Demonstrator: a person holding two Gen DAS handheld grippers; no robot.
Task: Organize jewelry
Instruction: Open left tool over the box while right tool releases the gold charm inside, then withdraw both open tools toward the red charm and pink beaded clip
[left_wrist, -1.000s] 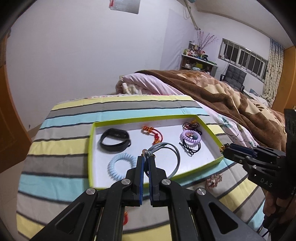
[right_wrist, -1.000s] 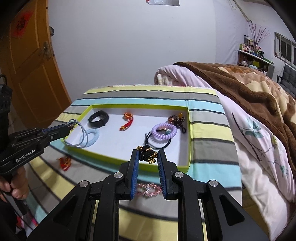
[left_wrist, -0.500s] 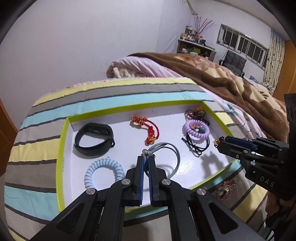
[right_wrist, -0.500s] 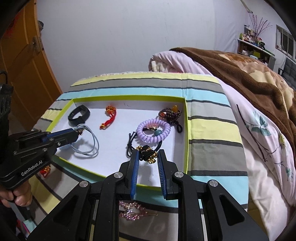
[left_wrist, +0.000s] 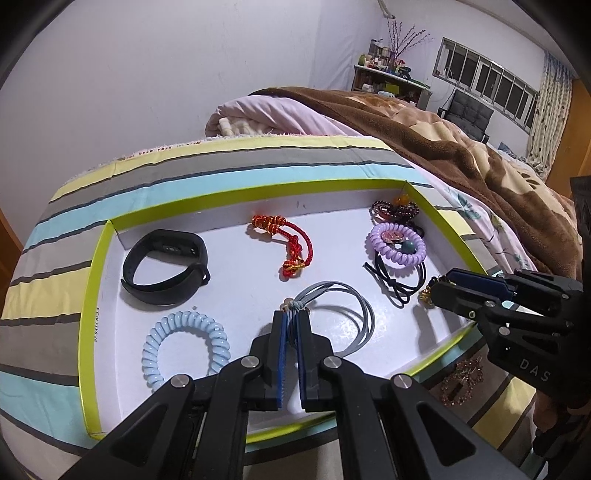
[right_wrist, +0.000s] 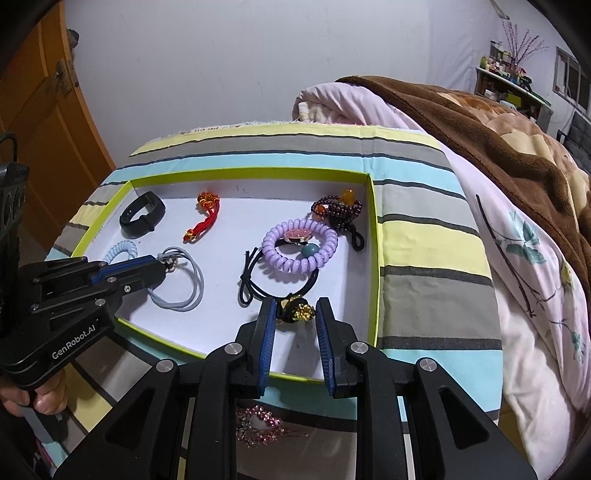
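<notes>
Grey hair tie (left_wrist: 343, 314), several thin loops joined at a knot: lies on the white floor of the green-rimmed tray (left_wrist: 94, 295), near its front middle, knot end pinched between the pads of the left gripper (left_wrist: 291, 321). Jaws closed tight on the knot; the loops trail to the right across the tray floor.

Gold-and-black ornament (right_wrist: 297, 312): sits at the tray's near edge, between the fingers of the right gripper (right_wrist: 295, 314). Those jaws have just been opening; a gap shows between the ornament and the right pad; on the left side, contact cannot be told.

Also in the tray: light blue coil band (left_wrist: 184, 347) just left of the grey tie; black wristband (left_wrist: 166, 266) at rear left; red knotted cord (left_wrist: 288, 243) rear centre; purple coil band (right_wrist: 299, 249) lying over a black elastic (right_wrist: 258, 280); dark red bead bracelet (right_wrist: 338, 210) in the rear right corner.

Outside the tray, on the striped cloth (right_wrist: 424, 229) at the front: a pink rhinestone clip (right_wrist: 258, 424). Tray rests on this cloth. A brown blanket (right_wrist: 498, 140) lies to the right. Fingers of a hand (right_wrist: 40, 400) show on the left gripper's handle.
</notes>
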